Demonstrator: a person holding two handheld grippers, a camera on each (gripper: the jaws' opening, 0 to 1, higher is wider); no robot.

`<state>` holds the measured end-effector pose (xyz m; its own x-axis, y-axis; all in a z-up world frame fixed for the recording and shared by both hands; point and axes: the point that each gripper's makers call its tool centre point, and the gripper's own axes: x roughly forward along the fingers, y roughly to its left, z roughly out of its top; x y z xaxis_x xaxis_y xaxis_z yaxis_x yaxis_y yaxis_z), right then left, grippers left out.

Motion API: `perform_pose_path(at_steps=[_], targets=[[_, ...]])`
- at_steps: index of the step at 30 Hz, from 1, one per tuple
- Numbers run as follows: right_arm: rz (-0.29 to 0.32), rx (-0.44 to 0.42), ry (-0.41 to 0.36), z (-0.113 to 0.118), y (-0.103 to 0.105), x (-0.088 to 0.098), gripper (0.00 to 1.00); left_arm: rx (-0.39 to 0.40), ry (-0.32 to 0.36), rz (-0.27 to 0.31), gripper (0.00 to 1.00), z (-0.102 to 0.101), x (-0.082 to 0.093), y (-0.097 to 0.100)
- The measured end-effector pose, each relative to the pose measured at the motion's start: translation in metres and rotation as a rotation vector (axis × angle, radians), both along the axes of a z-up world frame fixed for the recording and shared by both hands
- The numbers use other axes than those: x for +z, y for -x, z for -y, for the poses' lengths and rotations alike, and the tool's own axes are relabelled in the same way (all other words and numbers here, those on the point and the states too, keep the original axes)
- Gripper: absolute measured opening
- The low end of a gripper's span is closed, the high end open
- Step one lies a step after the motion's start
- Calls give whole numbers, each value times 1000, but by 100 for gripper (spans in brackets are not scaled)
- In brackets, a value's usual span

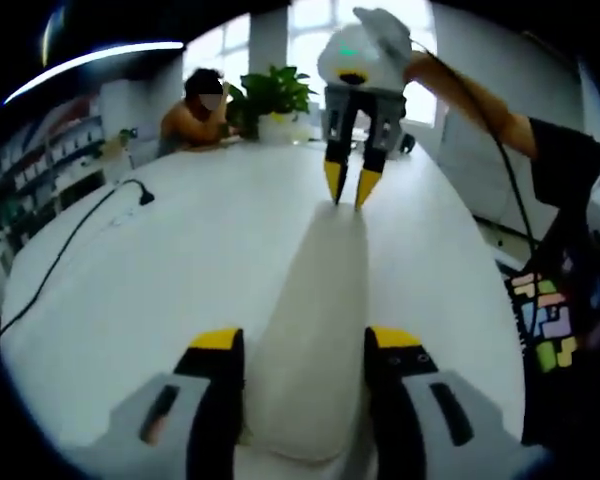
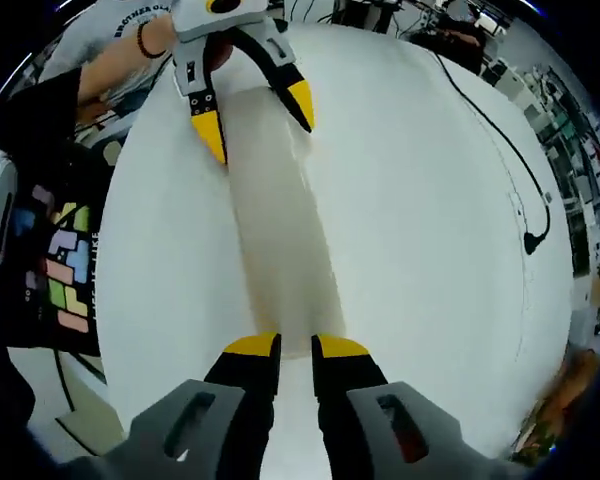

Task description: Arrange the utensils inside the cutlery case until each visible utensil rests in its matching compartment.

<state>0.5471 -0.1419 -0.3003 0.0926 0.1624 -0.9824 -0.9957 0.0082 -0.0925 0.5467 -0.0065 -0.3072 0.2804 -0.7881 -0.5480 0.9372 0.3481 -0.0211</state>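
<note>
A long white cutlery case (image 1: 310,300) lies closed on the white table (image 1: 160,290); no utensils show. In the left gripper view my left gripper (image 1: 306,340) stands astride the near end, both jaws pressed against the case's sides. At the far, narrow end my right gripper (image 1: 350,185) points down with its tips close together on the case. The right gripper view shows the same from the other side: the right gripper (image 2: 296,347) pinches the near end of the case (image 2: 280,230), and the left gripper (image 2: 255,120) straddles the far end.
A black cable with a plug (image 1: 145,197) trails over the table's left part, also seen as the cable (image 2: 525,240). A potted plant (image 1: 275,95) and a seated person (image 1: 195,115) are at the far edge. The holder's arm (image 1: 480,100) reaches in from the right.
</note>
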Motion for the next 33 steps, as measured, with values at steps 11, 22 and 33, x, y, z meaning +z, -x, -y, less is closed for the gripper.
perform_pose_path(at_steps=[11, 22, 33], targets=[[-42, -1, 90, 1, -1, -1, 9, 18, -83, 17, 49, -10, 3, 4], [-57, 76, 76, 0, 0, -1, 9, 38, -209, -47, 38, -34, 30, 15], [-77, 25, 90, 0, -2, -2, 6, 8, -446, -104, 28, -48, 21, 15]])
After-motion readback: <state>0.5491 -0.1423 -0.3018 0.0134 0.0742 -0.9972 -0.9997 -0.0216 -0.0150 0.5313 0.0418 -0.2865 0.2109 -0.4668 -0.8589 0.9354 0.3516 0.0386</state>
